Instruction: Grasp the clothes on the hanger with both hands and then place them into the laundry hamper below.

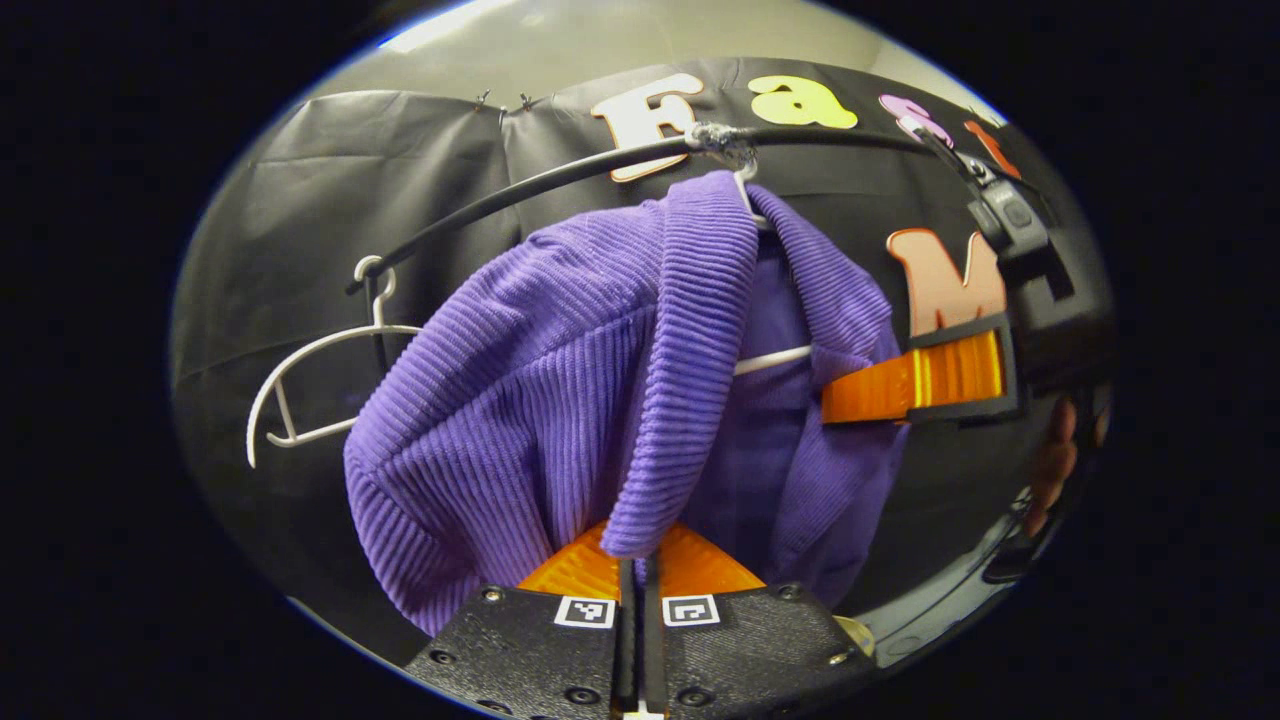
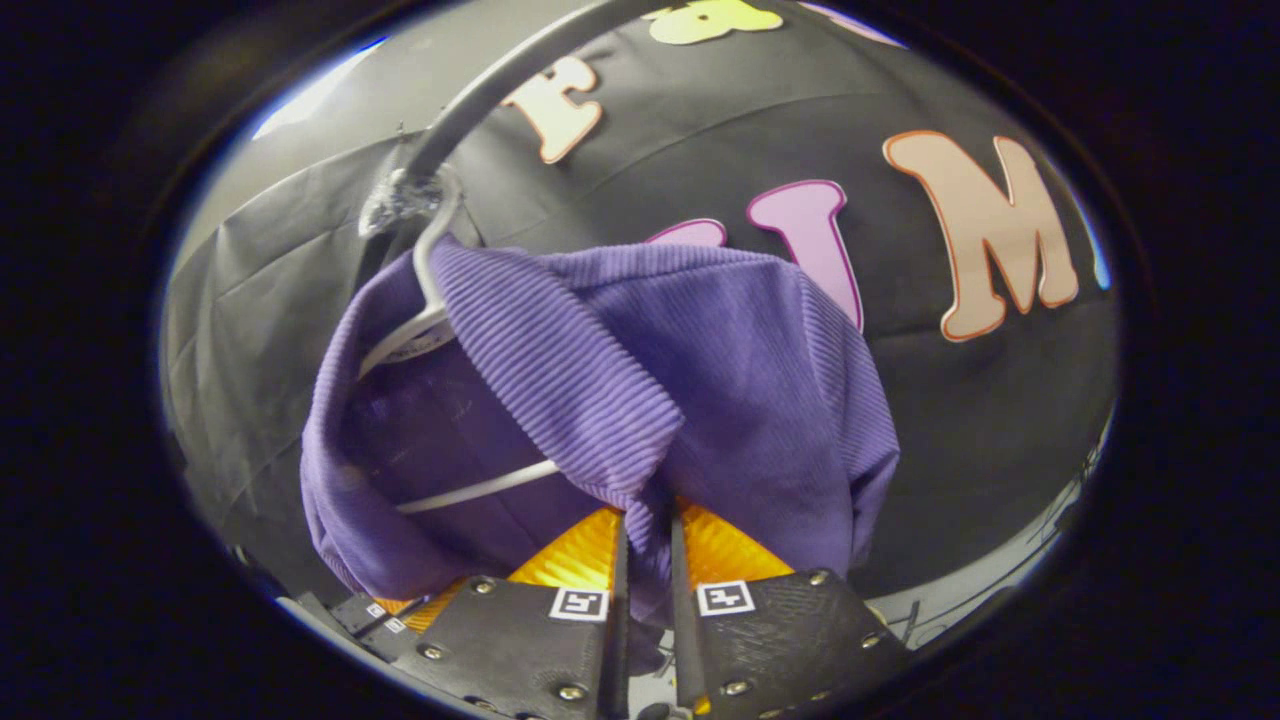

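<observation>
Rail (image 1: 560, 178): one black bar ran across the booth's cloth wall and carried both hangers.
Sweater (image 1: 560, 380): one purple ribbed knit hung from a hanger at the middle of the rail; it looked soft, light and floppy, likely to slide off easily. Its folded hem seemed the best hold.
Hangers: two white ones; one (image 1: 300, 390) hung bare near the rail's left end, the other (image 2: 430, 320) sat inside the sweater.
Left gripper (image 1: 640, 560): nearly closed, pinching a hanging fold of the sweater.
Right gripper (image 2: 645, 545): narrowly closed, knit caught between its fingers.
Hamper: I couldn't see it from there.
</observation>
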Tool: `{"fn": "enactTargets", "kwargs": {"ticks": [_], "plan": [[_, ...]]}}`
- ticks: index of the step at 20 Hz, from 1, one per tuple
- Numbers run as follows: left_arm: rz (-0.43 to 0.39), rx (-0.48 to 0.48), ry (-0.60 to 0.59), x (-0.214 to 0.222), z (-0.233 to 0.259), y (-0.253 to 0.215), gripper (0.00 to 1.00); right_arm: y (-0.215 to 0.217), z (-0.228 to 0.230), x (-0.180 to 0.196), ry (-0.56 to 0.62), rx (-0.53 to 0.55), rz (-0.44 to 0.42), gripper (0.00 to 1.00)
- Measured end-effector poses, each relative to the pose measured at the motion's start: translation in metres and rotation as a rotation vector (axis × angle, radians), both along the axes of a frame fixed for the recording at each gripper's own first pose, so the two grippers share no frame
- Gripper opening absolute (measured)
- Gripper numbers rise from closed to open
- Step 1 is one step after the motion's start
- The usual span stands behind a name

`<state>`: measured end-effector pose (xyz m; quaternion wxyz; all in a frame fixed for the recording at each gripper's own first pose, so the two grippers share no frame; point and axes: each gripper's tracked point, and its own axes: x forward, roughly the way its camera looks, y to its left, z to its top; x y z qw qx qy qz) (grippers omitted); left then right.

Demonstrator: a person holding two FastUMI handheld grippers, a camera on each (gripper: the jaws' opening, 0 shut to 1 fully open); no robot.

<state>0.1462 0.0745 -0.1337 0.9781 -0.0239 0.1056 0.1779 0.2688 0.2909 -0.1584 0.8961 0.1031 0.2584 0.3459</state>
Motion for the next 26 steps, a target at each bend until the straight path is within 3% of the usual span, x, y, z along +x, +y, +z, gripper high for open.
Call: {"fn": "enactTargets", "kwargs": {"ticks": [2, 3, 4, 5, 8, 12, 19, 26], "plan": [[-0.017, -0.029, -0.009, -0.012, 0.013, -0.003, 0.03, 0.003, 0.003, -0.017, -0.012, -0.017, 0.055, 0.18], [-0.031, -0.045, -0.010, -0.019, 0.019, -0.007, 0.05, 0.005, 0.000, -0.018, 0.002, -0.013, 0.071, 0.27], [-0.042, -0.052, -0.003, -0.025, 0.024, -0.009, 0.01, 0.004, -0.001, -0.020, 0.011, -0.018, 0.073, 0.18], [-0.053, -0.060, 0.002, -0.032, 0.029, -0.010, 0.01, 0.000, 0.004, -0.020, -0.014, -0.025, 0.022, 0.18], [-0.071, -0.059, 0.004, -0.066, 0.052, -0.001, 0.00, -0.020, 0.011, -0.021, -0.069, -0.050, -0.015, 0.02], [-0.039, -0.064, -0.014, -0.093, 0.073, 0.034, 0.00, -0.042, 0.035, -0.008, -0.208, -0.136, -0.099, 0.02], [-0.009, 0.029, -0.045, -0.100, 0.112, 0.089, 0.00, -0.068, 0.073, 0.022, -0.475, -0.333, -0.254, 0.02], [-0.018, 0.046, -0.118, -0.050, 0.130, 0.142, 0.00, -0.079, 0.087, 0.054, -0.517, -0.356, -0.404, 0.02]]}}
